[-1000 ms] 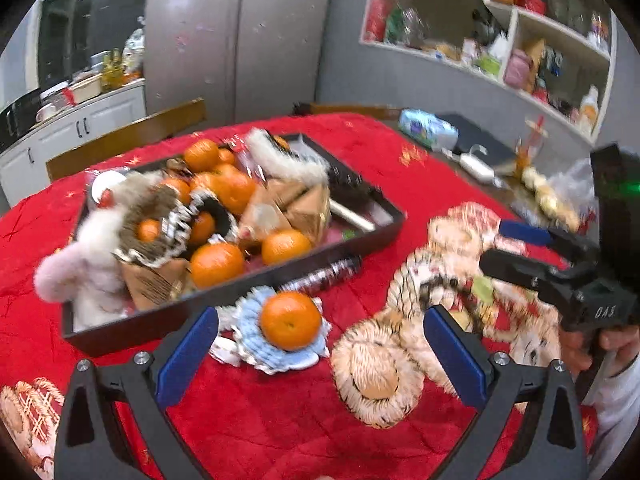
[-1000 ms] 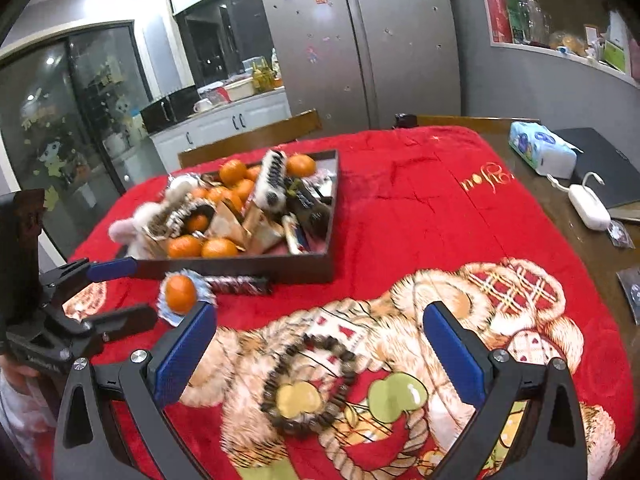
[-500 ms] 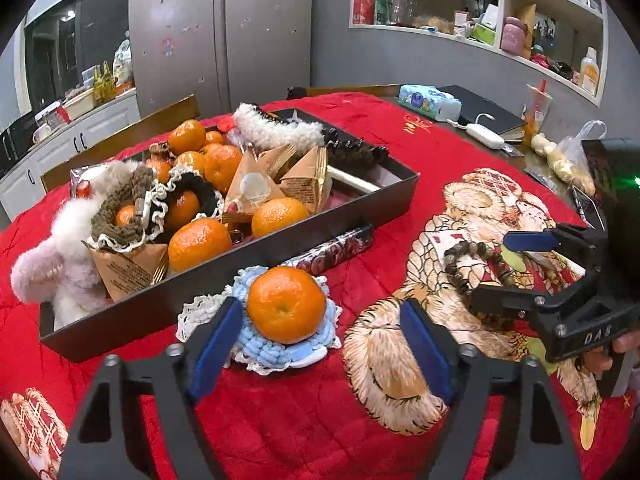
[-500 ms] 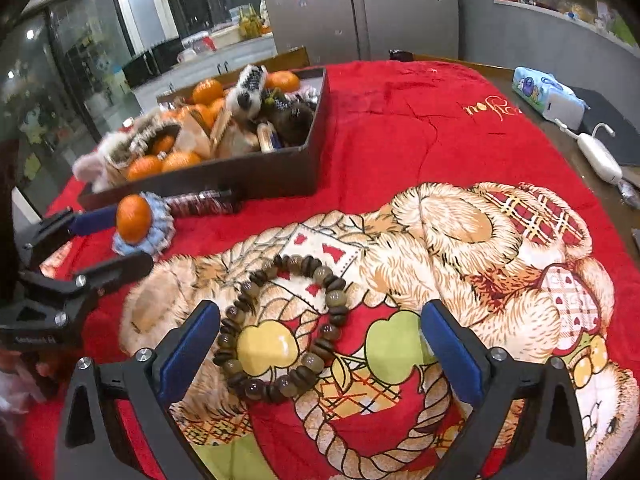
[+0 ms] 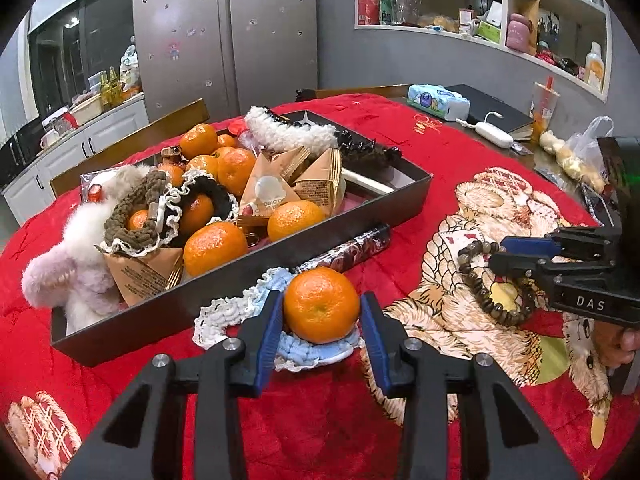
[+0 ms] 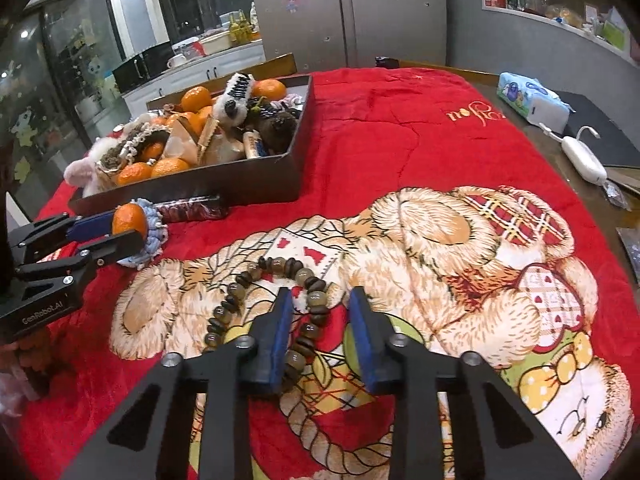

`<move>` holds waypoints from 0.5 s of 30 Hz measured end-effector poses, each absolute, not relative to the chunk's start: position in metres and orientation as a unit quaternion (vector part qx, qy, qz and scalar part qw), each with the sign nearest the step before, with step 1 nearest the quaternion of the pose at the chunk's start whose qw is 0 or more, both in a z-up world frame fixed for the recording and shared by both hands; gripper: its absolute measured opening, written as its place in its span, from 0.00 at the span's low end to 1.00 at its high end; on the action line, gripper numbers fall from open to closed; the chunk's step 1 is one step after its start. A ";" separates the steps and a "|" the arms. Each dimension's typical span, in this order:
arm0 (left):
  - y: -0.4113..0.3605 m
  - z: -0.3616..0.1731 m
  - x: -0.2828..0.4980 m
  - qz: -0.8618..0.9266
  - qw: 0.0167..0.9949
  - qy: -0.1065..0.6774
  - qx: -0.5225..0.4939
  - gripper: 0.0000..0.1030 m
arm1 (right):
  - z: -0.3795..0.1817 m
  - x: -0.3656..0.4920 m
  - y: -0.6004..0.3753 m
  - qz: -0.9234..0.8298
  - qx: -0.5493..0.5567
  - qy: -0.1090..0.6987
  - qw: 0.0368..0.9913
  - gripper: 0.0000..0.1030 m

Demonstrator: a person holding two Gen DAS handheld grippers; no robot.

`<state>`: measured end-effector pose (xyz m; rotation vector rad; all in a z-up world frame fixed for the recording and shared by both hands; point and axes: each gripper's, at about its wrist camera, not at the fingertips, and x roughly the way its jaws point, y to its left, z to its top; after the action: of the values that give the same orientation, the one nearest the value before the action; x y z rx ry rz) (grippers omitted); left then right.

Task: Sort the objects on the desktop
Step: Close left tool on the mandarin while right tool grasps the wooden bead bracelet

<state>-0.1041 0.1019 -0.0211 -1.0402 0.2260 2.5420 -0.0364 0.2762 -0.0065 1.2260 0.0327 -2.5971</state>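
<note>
The left tongs (image 5: 322,322) are narrowed around the orange (image 5: 321,305). The blue pads flank it on both sides; the left pad appears to touch the peel, and whether the right pad bears on it cannot be told. The orange sits on a blue and white crochet mat (image 5: 256,320), which lies on the red cloth (image 5: 320,420) of the worktop, just in front of the near wall of the tray (image 5: 224,276). A dark wrapped bar (image 5: 348,246) lies between mat and tray wall, its long axis running along that wall.

The right tongs (image 6: 318,322) are also narrowed, straddling the right-hand strand of the bracelet (image 6: 240,300). The beads of that strand lie between the pads, closer to the left pad; firm contact is not confirmed. The bracelet lies flat on the bear print, its long axis pointing away from the tongs, with the loop extending forward and to the left.

Judged step: both pairs are closing for a pick. The tray, already holding oranges, snack packets and fluffy items, lies straight ahead of the left tongs and forward-left of the right tongs. The left hand is the nearer one. The orange needs only a short lift over the near wall; the bracelet must travel further across the cloth.
</note>
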 end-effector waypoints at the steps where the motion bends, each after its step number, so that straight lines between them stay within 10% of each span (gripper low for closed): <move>1: 0.103 -0.021 -0.104 0.906 0.192 0.083 -0.369 0.39 | -0.006 -0.036 0.276 -0.896 0.422 0.012 0.137 0.21; 15: 0.096 -0.021 -0.103 0.909 0.185 0.061 -0.368 0.37 | -0.001 -0.032 0.275 -0.897 0.409 0.004 0.165 0.13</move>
<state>-0.1026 0.0959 -0.0207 -1.0377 0.1724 2.5629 -0.0317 0.2752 -0.0014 1.1653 0.0125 -2.5572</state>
